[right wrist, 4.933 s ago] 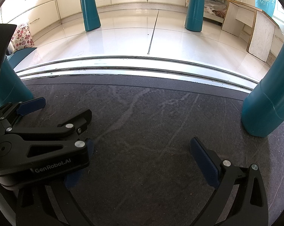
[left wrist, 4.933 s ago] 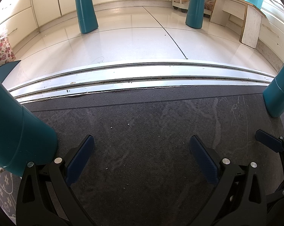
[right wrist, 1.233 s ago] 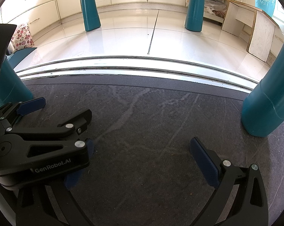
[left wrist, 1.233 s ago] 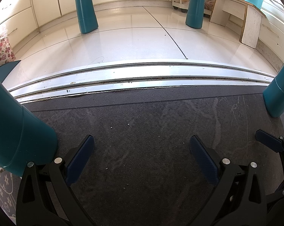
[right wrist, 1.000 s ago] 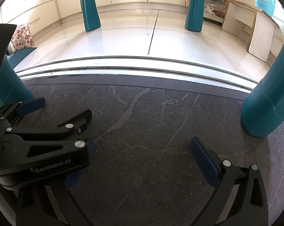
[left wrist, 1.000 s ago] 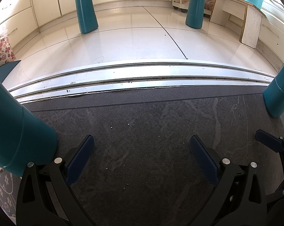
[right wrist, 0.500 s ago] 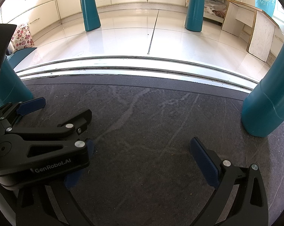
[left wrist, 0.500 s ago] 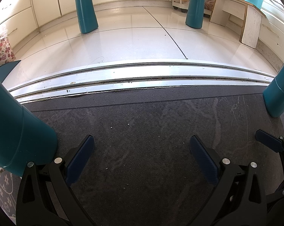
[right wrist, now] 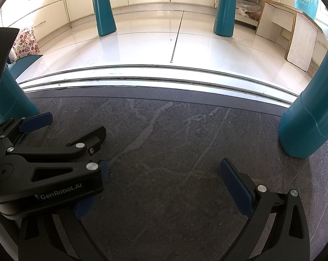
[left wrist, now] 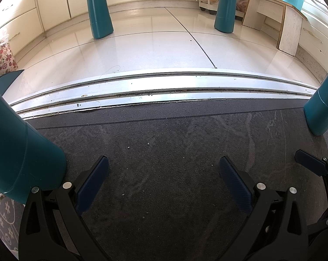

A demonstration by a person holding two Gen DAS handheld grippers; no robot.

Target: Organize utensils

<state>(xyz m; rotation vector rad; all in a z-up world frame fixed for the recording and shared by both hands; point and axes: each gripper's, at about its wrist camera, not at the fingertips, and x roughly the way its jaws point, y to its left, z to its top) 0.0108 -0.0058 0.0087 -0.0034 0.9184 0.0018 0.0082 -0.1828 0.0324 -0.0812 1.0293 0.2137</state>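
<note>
Nothing has shifted since the earlier frames. The left gripper (left wrist: 163,179) stays spread wide and empty over the dark carpet (left wrist: 174,152), beside a teal leg (left wrist: 16,148). The right gripper (right wrist: 164,181) is likewise released, holding nothing, with the left gripper's black body lying just to its left in the right wrist view (its blue pads well apart). Beyond the metal door track (left wrist: 155,87) lies the white tiled floor (left wrist: 142,45). No utensils show in either view.
</note>
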